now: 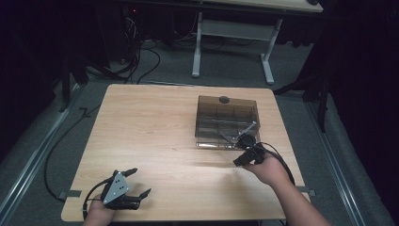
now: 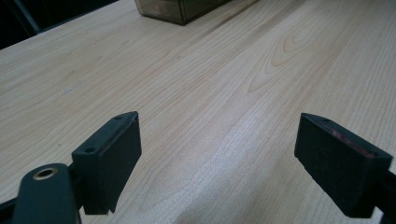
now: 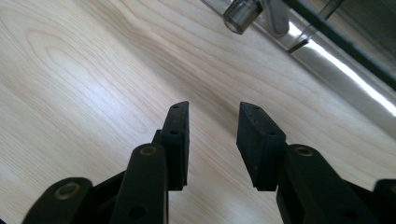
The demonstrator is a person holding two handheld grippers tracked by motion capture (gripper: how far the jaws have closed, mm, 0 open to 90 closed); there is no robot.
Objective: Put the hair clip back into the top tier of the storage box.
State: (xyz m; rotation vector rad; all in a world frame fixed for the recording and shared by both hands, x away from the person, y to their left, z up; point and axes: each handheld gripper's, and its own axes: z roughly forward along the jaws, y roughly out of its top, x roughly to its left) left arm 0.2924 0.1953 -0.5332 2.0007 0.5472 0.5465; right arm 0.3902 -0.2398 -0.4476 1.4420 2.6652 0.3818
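A smoky see-through plastic box [image 1: 226,117] with inner compartments stands on the right half of the wooden table [image 1: 155,127]. A dark knob [image 1: 224,99] sits at its far edge. My right gripper [image 1: 241,160] hovers just in front of the box's near right corner. Its jaws are open with nothing between them [image 3: 212,109], and the box's shiny clear edge [image 3: 327,51] and a clear knob [image 3: 242,14] lie ahead to the right. My left gripper [image 1: 141,181] rests at the table's near left corner, jaws wide open over bare wood [image 2: 219,123], far from the box [image 2: 180,8].
Bare wood stretches between the two grippers and left of the box. Beyond the table, a white-legged desk [image 1: 233,42] stands on the grey floor, with cables [image 1: 141,56] at the back left. A black cable [image 1: 277,157] trails from the right gripper.
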